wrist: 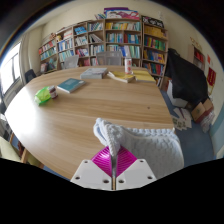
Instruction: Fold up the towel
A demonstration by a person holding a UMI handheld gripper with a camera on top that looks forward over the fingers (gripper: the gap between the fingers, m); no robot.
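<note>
A white-grey towel (142, 142) hangs from my gripper (113, 166) above the near edge of the round wooden table (90, 105). The two magenta pads (103, 157) are pressed together with a pinch of the towel's cloth caught between them. The towel's bulk drapes to the right of the fingers and rises to a peak just ahead of them. Its lower part falls off past the table's edge on the right.
Books (93, 73) and a blue booklet (70, 86) lie at the table's far side, with a green object (44, 95) to the left. A bottle (127, 65) stands far back. Bookshelves (105, 40) line the wall. A person in dark clothes (186, 85) sits at the right.
</note>
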